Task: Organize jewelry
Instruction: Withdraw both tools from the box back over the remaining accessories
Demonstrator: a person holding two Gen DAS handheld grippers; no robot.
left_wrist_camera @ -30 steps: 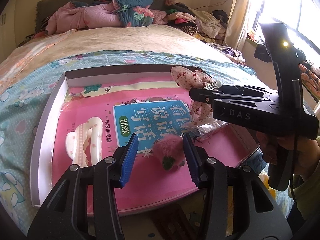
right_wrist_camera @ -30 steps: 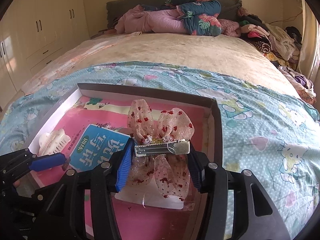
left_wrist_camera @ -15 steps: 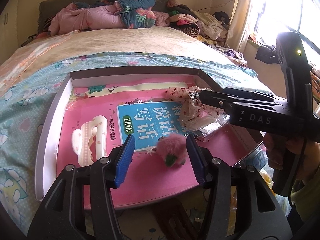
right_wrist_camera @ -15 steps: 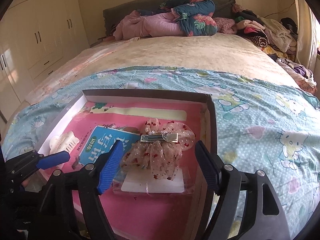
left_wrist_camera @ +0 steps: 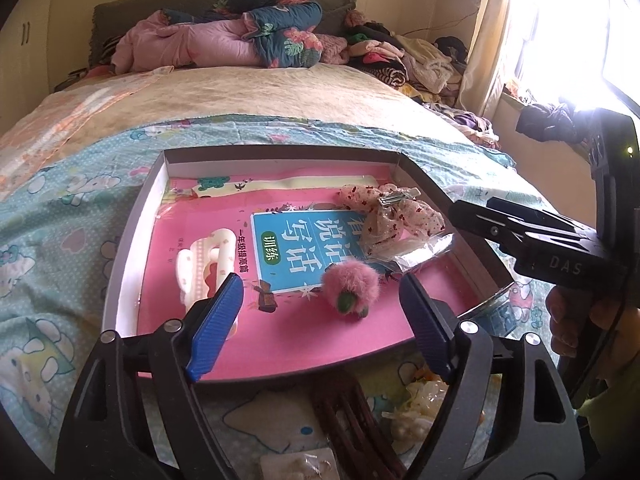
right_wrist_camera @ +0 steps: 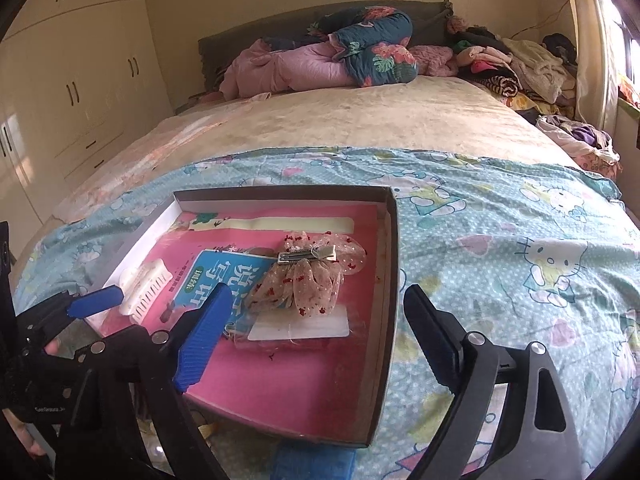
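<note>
A shallow cardboard box lined with a pink book lies on the bedspread. In it are a white claw clip, a fluffy pink pom-pom hair tie and a sheer red-dotted bow with a metal clip on its clear backing card. My left gripper hovers over the box's near edge with its jaws opening. The pom-pom lies between and ahead of them, untouched. My right gripper hangs above the bow by the box's right wall. Its jaws are opening and grip nothing.
In front of the box lie a dark red claw clip, a yellowish hair piece, a small jewelry card and a round tin. Bedding and clothes pile at the headboard. A wardrobe stands left.
My right gripper let the bow go into the box, spread its jaws and drew back. My left gripper's jaws widened away from the pom-pom and pulled back a little.
</note>
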